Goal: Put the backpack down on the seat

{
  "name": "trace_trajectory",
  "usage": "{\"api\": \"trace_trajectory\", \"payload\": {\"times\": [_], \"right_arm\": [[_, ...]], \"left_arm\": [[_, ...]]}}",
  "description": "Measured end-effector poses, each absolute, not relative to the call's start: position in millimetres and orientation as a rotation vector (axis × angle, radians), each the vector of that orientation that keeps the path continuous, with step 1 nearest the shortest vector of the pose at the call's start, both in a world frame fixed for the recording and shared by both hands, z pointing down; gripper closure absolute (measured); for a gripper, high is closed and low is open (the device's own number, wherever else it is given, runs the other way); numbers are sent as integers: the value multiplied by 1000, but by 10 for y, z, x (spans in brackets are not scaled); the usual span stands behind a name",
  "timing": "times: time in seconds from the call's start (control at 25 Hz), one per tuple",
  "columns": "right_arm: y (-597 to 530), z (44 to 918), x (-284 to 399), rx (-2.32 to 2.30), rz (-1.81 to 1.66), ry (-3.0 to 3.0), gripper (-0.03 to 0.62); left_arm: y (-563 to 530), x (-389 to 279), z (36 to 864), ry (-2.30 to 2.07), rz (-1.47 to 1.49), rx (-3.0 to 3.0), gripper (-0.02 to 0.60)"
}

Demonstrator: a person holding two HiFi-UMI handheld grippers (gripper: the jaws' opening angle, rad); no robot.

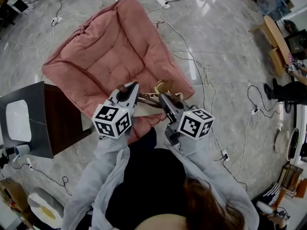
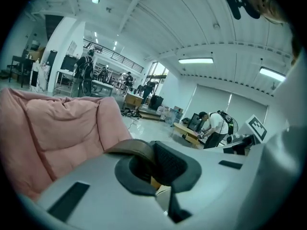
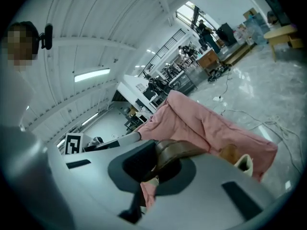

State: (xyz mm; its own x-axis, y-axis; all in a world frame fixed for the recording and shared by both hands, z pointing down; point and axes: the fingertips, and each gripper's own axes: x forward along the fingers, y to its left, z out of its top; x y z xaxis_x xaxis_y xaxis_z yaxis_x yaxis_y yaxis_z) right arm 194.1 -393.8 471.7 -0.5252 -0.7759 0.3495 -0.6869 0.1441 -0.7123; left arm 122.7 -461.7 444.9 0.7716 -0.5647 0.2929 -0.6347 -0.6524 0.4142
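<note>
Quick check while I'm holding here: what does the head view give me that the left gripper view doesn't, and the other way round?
Head view only: the dark table beside the seat and the cables across the floor. Left gripper view only: a ceiling light and a person working in the background. Both: the pink seat, and the left claw shut on a brown strap.

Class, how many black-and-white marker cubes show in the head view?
2. One black-and-white marker cube sits on the left tongs, the other on the right tongs. None looks hidden.
</note>
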Motion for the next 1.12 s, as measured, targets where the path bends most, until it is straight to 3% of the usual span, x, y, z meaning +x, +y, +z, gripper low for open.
{"api": "trace_trajectory", "payload": {"times": [0.16,0.36,1.0,1.04,1.08,1.12], "right_arm": [[-4080,5349,1942,-1432,-1590,2143,585],[-4416,5676,1961,-1556,-1416,2487,585],[-4560,6046,2005,-1423,-1768,1946,582],[-4584,6022,2007,-1352,-1791,1822,538],[-4602,6009,2003,-1277,-1815,1708,450],[-4606,6011,1994,-1218,-1836,1619,391]], "left_arm": [[-4732,1195,5152,-867,307,2307,568],[-4945,1297,5444,-866,471,2419,568],[-4996,1082,6141,-875,335,1998,565],[-4997,1064,6134,-865,293,1964,559],[-4990,1053,6128,-847,247,1921,525],[-4969,1050,6121,-819,196,1868,371]]}}
